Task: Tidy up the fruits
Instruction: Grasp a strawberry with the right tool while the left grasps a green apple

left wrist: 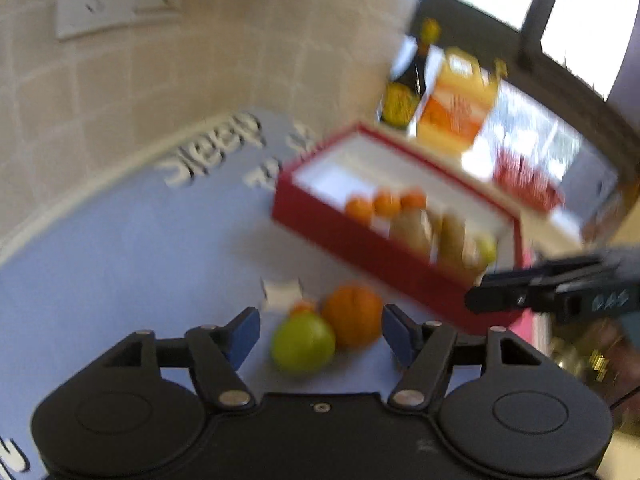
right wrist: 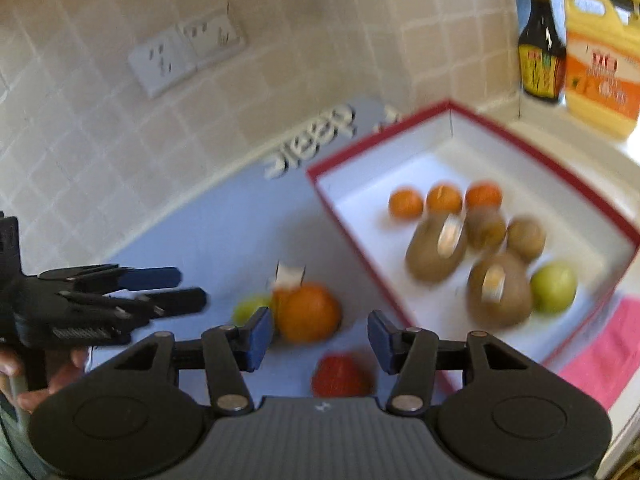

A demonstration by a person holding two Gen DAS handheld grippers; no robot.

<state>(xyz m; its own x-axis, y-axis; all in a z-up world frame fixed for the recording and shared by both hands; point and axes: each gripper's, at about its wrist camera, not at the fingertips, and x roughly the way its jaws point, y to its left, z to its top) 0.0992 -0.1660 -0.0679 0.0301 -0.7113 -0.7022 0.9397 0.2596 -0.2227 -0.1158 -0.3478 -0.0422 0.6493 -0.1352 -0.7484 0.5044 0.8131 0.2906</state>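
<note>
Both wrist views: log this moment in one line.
left gripper: open, before green apple | right gripper: open, over orange | red box: partly filled

R claw (right wrist: 318, 340) open over orange (right wrist: 310, 312).

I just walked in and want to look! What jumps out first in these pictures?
The big red cardboard box with white inside on the blue mat, holding three small oranges, brown pears and a green apple. In front of it on the blue mat sit a large round orange and a red fruit, between the open right gripper fingers.
</note>
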